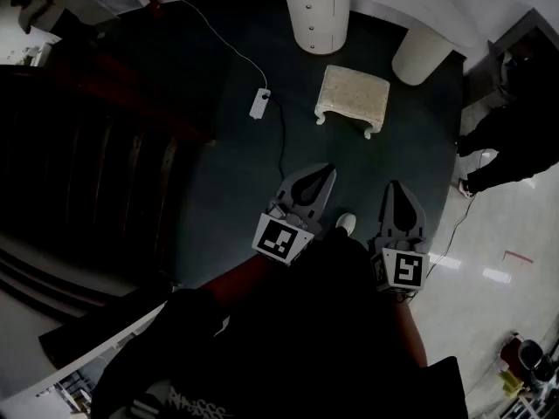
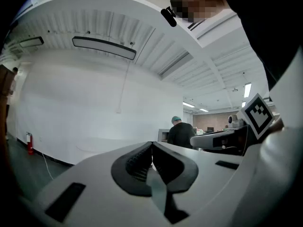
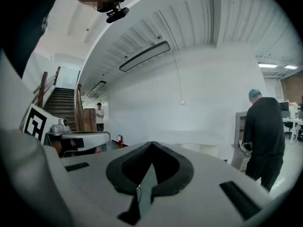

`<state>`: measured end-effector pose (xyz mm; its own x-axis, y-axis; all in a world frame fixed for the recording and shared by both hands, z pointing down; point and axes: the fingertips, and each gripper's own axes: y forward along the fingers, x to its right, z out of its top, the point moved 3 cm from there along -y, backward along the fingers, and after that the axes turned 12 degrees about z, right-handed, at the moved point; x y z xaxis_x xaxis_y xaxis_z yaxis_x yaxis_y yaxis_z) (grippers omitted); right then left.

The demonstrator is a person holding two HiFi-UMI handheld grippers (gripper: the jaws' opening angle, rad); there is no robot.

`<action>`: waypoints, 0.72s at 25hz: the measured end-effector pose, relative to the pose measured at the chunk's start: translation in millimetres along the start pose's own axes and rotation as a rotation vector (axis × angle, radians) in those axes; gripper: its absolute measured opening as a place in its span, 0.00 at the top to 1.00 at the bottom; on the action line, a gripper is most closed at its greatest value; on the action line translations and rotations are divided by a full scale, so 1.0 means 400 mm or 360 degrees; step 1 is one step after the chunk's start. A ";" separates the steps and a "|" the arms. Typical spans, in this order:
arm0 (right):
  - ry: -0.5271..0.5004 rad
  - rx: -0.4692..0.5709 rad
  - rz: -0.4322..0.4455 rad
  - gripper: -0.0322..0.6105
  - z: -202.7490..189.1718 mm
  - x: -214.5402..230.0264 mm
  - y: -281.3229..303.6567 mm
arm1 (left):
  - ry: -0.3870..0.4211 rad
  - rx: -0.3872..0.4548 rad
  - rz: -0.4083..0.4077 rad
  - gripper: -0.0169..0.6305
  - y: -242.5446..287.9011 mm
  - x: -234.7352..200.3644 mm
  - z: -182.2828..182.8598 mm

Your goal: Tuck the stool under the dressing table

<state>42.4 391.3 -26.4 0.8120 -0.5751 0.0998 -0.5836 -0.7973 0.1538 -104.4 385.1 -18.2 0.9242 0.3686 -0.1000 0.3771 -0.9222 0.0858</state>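
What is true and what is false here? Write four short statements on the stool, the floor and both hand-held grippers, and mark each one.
1. The stool stands upright on the dark carpet, apart from the dressing table's white legs. True.
2. The left hand-held gripper is clamped on the stool. False: its jaws are shut on nothing, and the stool is well ahead of it.
3. The right hand-held gripper has its jaws together. True.
4. The white power strip lies to the stool's right in the head view. False: it lies to the stool's left.
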 end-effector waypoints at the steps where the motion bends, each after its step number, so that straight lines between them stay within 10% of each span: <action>1: 0.0003 0.0000 -0.0003 0.89 -0.001 0.003 -0.006 | 0.0000 0.0001 0.0004 0.95 0.001 0.007 -0.002; 18: 0.0201 0.0075 0.0156 0.89 -0.069 0.223 -0.087 | 0.0050 -0.0121 0.0143 0.95 0.084 0.151 -0.086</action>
<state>135.5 373.0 4.3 0.7441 -0.6252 0.2353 -0.6573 -0.7481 0.0910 -34.0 380.4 12.7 0.9555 0.2894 -0.0577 0.2951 -0.9405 0.1683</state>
